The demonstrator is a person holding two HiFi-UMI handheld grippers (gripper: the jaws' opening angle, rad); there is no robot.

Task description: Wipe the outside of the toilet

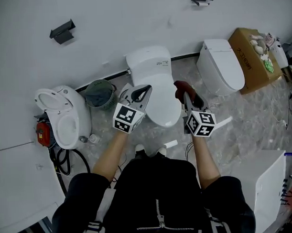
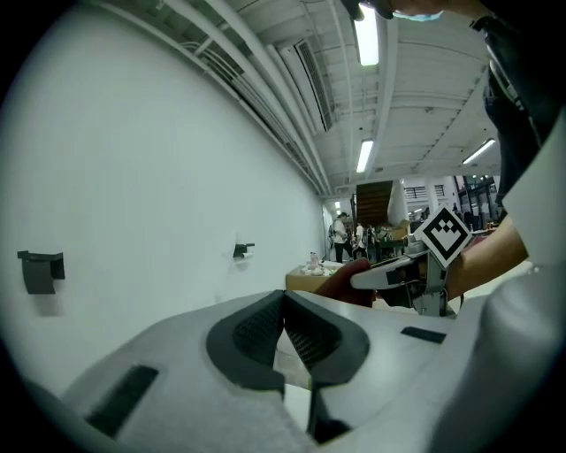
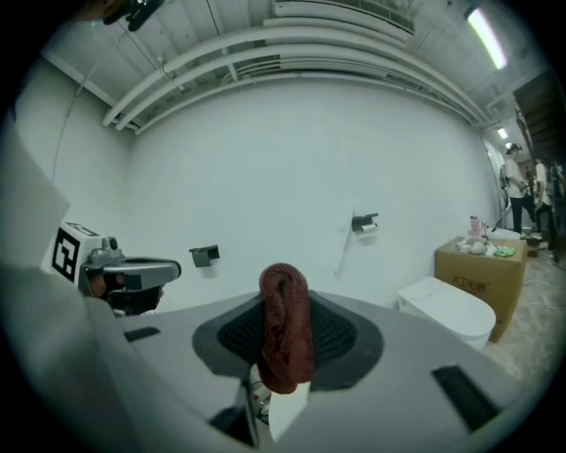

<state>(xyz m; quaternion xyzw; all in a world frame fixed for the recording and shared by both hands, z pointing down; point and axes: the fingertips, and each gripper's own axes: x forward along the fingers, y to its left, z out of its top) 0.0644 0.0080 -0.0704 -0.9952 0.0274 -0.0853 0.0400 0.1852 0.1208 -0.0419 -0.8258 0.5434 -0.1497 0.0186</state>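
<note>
The right tool [image 3: 285,343] is pinching a dark red cloth [image 3: 284,311] between its jaws, and the cloth is standing up in a rolled fold above the pads. The left tool [image 2: 285,329] is keeping its jaws pressed together, pad against pad. Both tools are hovering side by side, near each other but apart, and pointing toward the wall. The toilet [image 1: 151,70] is sitting directly below and just ahead of them, lid down, with the left tool's tips over its left edge and the cloth over its right edge. Whether the cloth is touching the porcelain cannot be told. A second toilet [image 1: 221,65] is standing well to the right of the right tool, with a box [image 1: 253,57] just beyond it. A third toilet [image 1: 63,116], lid raised, is sitting well to the left of the left tool, and a green bin [image 1: 99,93] is standing between it and that tool.
</note>
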